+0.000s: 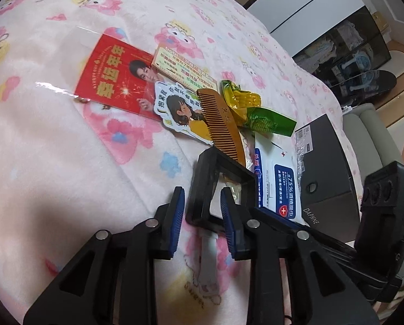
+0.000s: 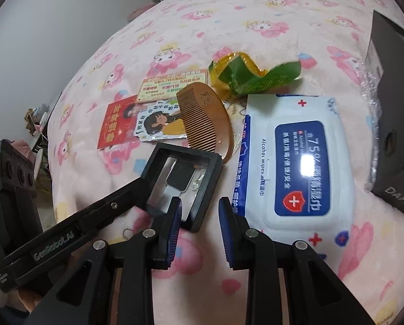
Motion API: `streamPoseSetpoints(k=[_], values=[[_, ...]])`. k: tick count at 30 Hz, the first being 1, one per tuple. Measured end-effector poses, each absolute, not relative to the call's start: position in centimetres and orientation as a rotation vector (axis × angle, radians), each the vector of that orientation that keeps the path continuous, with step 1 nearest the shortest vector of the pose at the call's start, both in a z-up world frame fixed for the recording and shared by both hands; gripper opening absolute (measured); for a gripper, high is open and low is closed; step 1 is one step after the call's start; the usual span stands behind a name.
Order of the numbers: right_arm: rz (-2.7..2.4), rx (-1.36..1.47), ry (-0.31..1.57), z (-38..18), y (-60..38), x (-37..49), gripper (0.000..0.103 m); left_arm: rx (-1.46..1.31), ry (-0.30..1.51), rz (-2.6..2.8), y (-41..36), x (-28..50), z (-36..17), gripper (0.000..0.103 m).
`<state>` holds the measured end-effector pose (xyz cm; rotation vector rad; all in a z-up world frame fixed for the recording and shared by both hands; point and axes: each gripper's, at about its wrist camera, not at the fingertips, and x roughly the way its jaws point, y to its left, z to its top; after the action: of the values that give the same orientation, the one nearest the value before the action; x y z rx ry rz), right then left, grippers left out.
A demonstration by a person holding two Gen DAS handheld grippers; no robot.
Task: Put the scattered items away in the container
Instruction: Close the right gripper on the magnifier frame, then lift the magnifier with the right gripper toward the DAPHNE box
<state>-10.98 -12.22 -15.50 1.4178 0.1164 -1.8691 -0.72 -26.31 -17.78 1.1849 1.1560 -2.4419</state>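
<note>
A black square frame box [image 1: 223, 170] lies tilted on the pink blanket. My left gripper [image 1: 202, 211] is shut on its near edge; in the right wrist view it reaches in from the left to the black square frame box [image 2: 183, 168]. My right gripper [image 2: 199, 211] hangs just over the frame's near corner. Its jaws stand narrowly apart, and only the left pad overlaps the frame. A wooden comb [image 2: 206, 119] rests against the frame's far side. The white and blue wipes pack [image 2: 296, 162] lies to the right, beside the black DAPHNE box [image 2: 391, 135].
Beyond the comb lie a green and yellow wrapper [image 1: 245, 103], a red card [image 1: 112, 78], a girl sticker [image 1: 180, 111] and a printed card [image 1: 180, 65]. The right gripper's housing [image 1: 383, 211] stands by the DAPHNE box [image 1: 323, 189]. The bed's edge falls off at the right.
</note>
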Motion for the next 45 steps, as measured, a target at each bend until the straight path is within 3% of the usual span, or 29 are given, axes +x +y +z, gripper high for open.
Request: streamPoseSetpoints(k=[5, 11, 20, 27, 38, 45], values=[[-1.861, 1.399, 0.062, -16.3, -12.6, -11.6, 0.017, 1.246, 1.044, -2.445, -25.4, -1.5, -17.7, 0.022], [-1.881, 1.34, 0.001, -13.5, -10.4, -10.8, 0.016, 1.213, 1.083, -2.521, -23.6, -0.2, -15.0, 0.022], [-2.047, 1.182, -0.17, -6.3, -0.8, -11.0, 0.016, 1.214, 0.989, -2.76, -15.7, -3.2, -7.5, 0.022], [-2.216, 1.07, -0.26, -3.1, 7.5, -13.1, 0.016, 1.296, 0.93, -2.899, -8.7, -9.4, -5.2, 0.022], [-2.361, 1.058, -0.216, -3.1, 16.4, -21.3, 0.016, 1.414, 0.722, -2.973, 0.8, -19.4, -4.5, 0.023], [-2.371, 1.125, -0.325, -6.9, 19.3, -24.6, 0.016, 1.582, 0.584, -2.914, 3.9, -23.5, -6.8, 0.023]])
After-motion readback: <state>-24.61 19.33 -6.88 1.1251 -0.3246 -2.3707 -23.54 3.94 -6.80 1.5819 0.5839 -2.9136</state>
